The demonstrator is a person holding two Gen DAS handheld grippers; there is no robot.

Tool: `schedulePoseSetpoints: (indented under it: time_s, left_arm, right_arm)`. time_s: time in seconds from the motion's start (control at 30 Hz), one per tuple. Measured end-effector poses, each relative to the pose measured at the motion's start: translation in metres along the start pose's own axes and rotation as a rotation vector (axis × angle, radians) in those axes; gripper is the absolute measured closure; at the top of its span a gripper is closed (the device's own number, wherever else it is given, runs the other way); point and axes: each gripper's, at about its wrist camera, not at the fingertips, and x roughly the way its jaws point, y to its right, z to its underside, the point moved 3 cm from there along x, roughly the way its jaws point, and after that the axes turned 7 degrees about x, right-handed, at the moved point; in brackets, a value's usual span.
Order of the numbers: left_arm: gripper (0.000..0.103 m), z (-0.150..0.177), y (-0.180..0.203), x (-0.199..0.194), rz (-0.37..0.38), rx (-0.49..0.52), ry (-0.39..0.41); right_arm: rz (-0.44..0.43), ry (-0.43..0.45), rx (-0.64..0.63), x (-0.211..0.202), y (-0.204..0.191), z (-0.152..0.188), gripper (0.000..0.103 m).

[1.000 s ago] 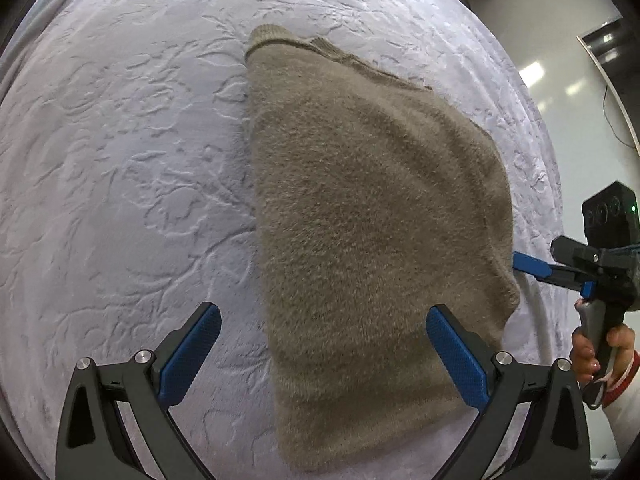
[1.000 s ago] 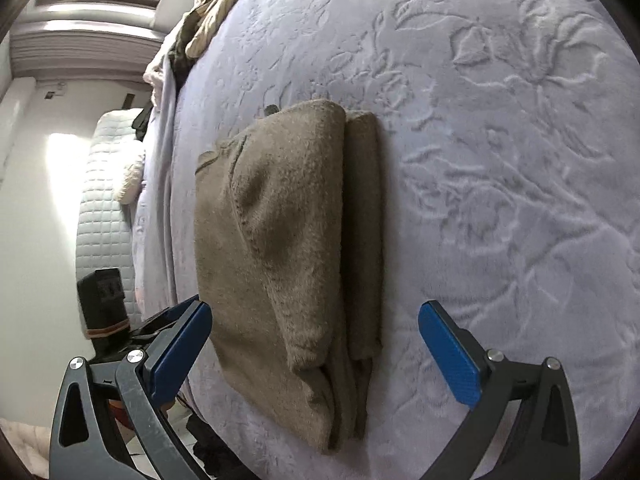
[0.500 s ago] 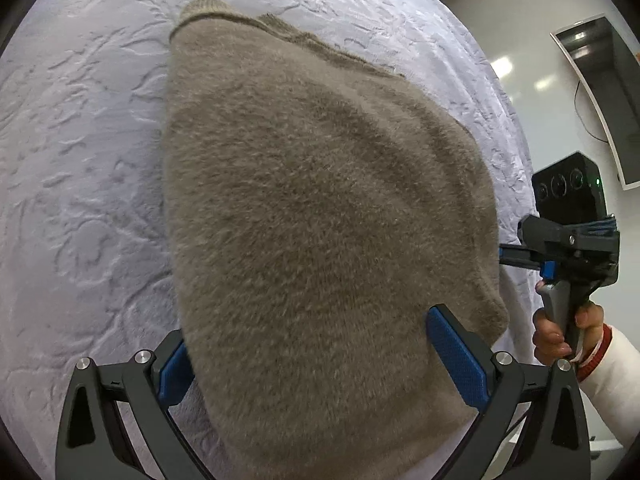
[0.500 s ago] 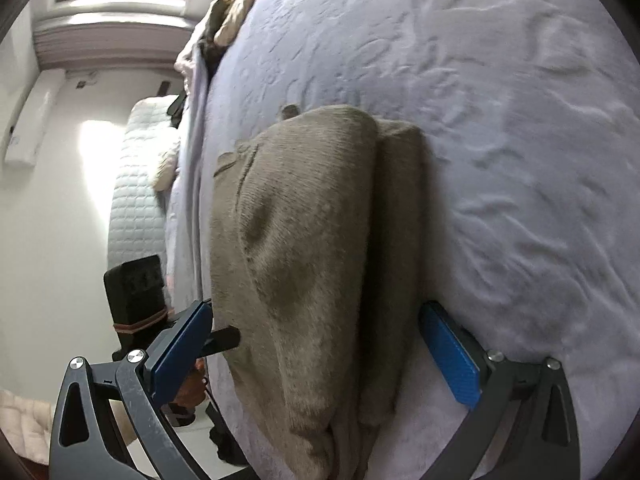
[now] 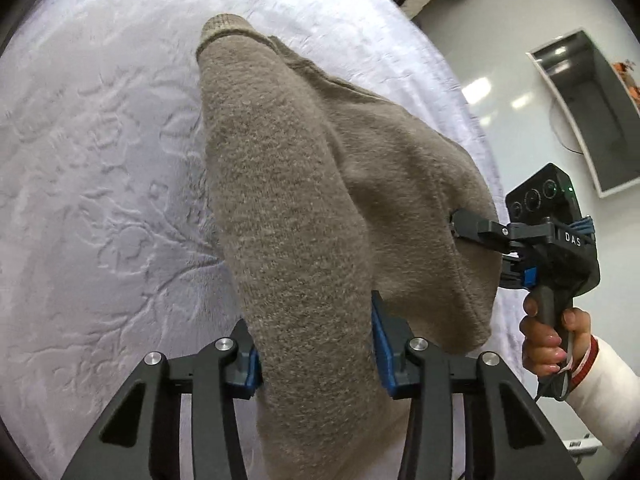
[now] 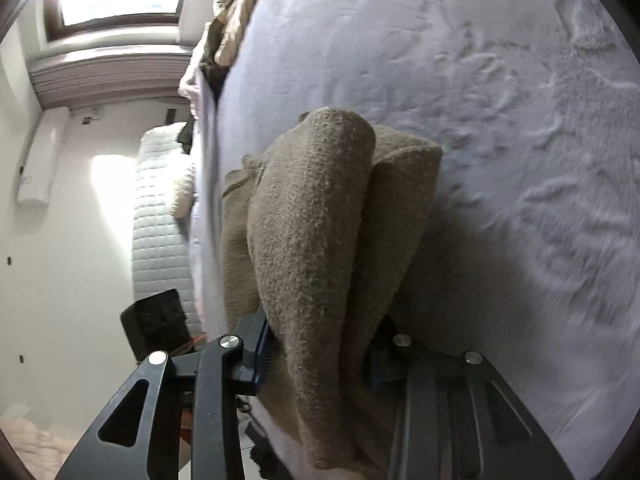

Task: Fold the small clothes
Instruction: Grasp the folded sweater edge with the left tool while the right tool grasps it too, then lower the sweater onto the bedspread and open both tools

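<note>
A folded taupe knit sweater (image 5: 304,208) is seen lying on a pale lavender embossed bedspread (image 5: 100,168), with its near edge gathered and lifted. The left gripper (image 5: 316,354) has just been closing, and its blue pads (image 5: 382,350) are pressed on a thick fold of the sweater's near left end. The right gripper (image 6: 316,350) has likewise just been closing and is clamped on the stacked layers at the sweater's near right end. In the left wrist view, the right gripper is held by a hand (image 5: 550,338) in a white sleeve (image 5: 604,396) at the right edge of the bed.
</note>
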Motion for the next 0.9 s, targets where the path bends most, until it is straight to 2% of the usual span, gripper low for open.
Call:
schedulePoseSetpoints:
  time_s: [0.27,0.43,0.53,0.63,0.77,0.83,0.87,0.9]
  left_arm:
    - [0.058,0.028,0.005,-0.080,0.026,0.031,0.042]
    - [0.058,0.070,-0.006,-0.127,-0.003,0.039,0.021]
    - [0.058,0.097,-0.020,-0.134,-0.036,0.021,-0.008]
    - [0.058,0.126,-0.044,-0.122,-0.085,-0.015,-0.036]
    - [0.058,0.158,-0.079,-0.095,-0.197,-0.058,-0.094]
    - [0.057,0.162,-0.084,-0.098,-0.215,-0.064,-0.072]
    - [0.056,0.162,-0.083,-0.103,-0.224,-0.065,-0.056]
    - [0.049,0.165,-0.082,-0.110,-0.256,-0.054,-0.049]
  right_arm:
    - [-0.060,0.016,0.003,-0.004,-0.053,0.043,0.064]
    - [-0.069,-0.012,-0.005,0.006,-0.088,0.091,0.064]
    - [-0.075,-0.037,0.015,0.024,-0.092,0.125,0.064]
    - [-0.063,-0.068,0.050,0.054,-0.083,0.150,0.064]
    - [0.034,-0.114,0.080,0.103,-0.049,0.167,0.064]
    - [0.122,-0.127,0.078,0.121,-0.033,0.167,0.064]
    - [0.185,-0.105,0.075,0.123,-0.026,0.165,0.060]
    - [0.224,-0.085,0.085,0.123,-0.022,0.162,0.047]
